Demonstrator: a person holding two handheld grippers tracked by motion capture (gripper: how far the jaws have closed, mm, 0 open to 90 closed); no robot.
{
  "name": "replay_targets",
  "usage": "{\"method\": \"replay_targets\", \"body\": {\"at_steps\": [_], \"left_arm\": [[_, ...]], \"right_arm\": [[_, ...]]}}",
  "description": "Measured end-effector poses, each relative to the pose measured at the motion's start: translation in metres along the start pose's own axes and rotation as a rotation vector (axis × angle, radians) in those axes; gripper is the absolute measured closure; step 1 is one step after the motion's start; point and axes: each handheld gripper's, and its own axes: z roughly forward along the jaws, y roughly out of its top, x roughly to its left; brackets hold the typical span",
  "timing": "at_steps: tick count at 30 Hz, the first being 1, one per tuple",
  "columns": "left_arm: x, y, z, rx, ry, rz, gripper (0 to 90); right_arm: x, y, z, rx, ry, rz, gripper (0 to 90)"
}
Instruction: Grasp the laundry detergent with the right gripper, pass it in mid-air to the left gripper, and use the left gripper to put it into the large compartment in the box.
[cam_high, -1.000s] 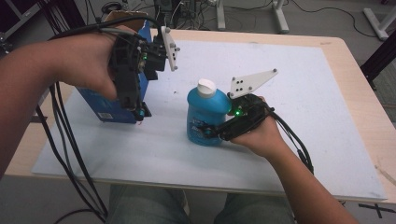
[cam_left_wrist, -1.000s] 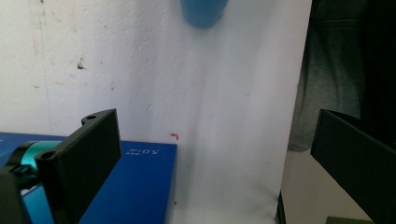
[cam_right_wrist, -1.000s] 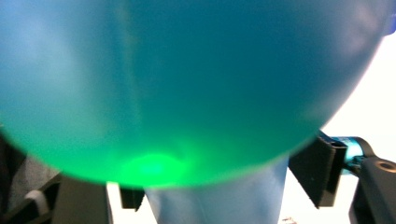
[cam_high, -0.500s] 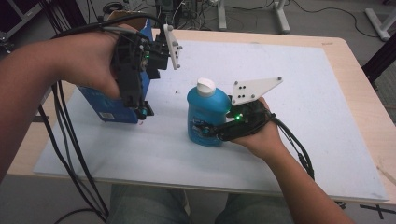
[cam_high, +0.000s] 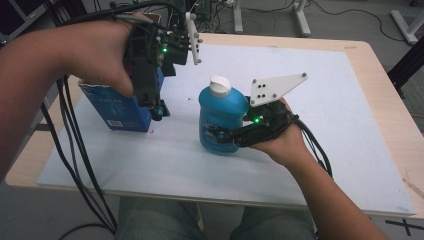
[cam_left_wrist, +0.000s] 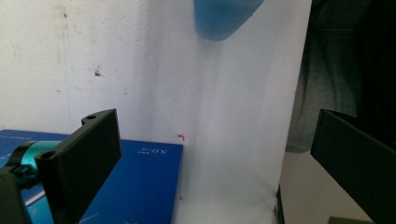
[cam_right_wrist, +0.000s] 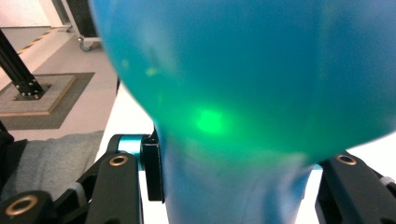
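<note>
Right tool (cam_high: 220, 136) has just clenched on the upright blue bottle (cam_high: 220, 117) mid-table, well clear of edges, while left tool (cam_high: 156, 107) hangs released above the blue box (cam_high: 117, 110).

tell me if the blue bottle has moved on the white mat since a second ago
No. The blue bottle stands at the same spot on the white mat, equally right of the blue box.

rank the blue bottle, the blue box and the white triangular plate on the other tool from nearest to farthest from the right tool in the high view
From the right tool:
1. Blue bottle, clamped between its jaws at the mat's centre.
2. Blue box, to the left on the mat, under the left hand.
3. White triangular plate on the left tool, farthest, up toward the table's far edge.
</note>
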Motion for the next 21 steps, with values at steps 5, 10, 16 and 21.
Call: {"method": "replay_targets", "body": {"at_steps": [5, 10, 16, 21], "left_arm": [[-0.004, 0.015, -0.008, 0.015, -0.004, 0.024, 1.8], [-0.009, 0.031, -0.016, 0.024, -0.005, 0.04, 1.8], [-0.012, 0.044, -0.021, 0.033, -0.016, 0.055, 1.8], [-0.017, 0.056, -0.021, 0.045, -0.014, 0.076, 1.8]], "right_arm": [[0.002, 0.005, 0.001, 0.006, 0.027, -0.004, 46.2], [0.004, 0.012, 0.001, 0.008, 0.055, -0.008, 46.2], [0.006, 0.02, 0.001, 0.01, 0.074, -0.015, 46.2], [0.005, 0.029, 0.001, 0.012, 0.102, -0.015, 46.2]]}}
